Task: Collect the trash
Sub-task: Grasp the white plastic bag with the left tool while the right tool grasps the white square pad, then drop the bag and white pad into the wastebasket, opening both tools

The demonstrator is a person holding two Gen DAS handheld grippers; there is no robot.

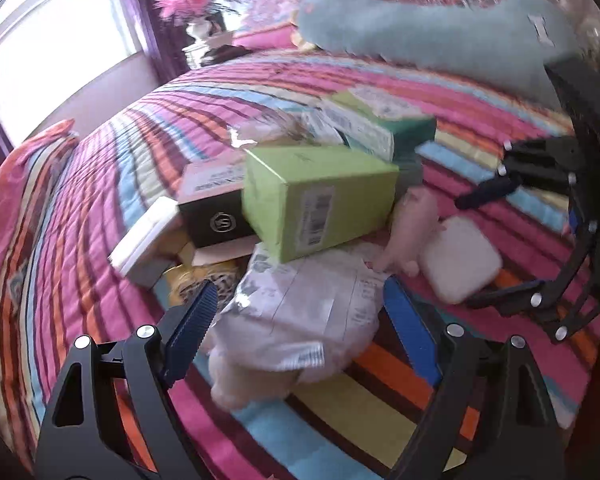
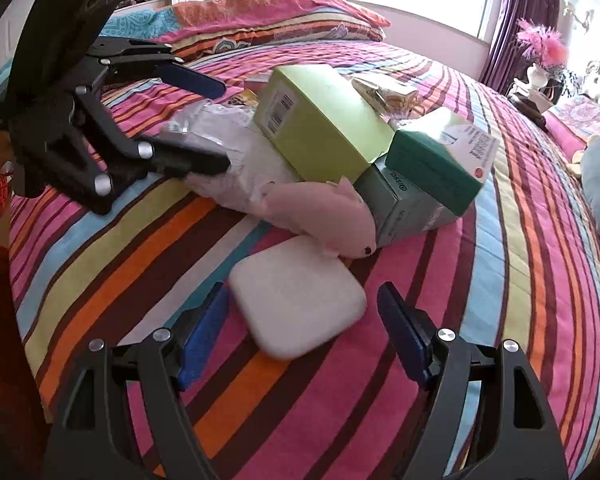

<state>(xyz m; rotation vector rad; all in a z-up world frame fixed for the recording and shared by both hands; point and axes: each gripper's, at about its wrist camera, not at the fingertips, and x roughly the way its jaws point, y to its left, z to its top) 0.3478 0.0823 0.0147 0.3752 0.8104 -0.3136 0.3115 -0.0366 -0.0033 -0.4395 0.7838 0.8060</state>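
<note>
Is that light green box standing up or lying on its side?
Tipped: the light green box leans at a slant on the pile, one end propped on the dark green box.

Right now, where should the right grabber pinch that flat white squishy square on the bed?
Probably across its two opposite side edges, coming down from above. The white pad lies flat on the striped bedspread, its near part bare, and the right gripper hangs over it with open jaws either side. Stay at the near end: the pink plush toy lies by the far edge.
</note>
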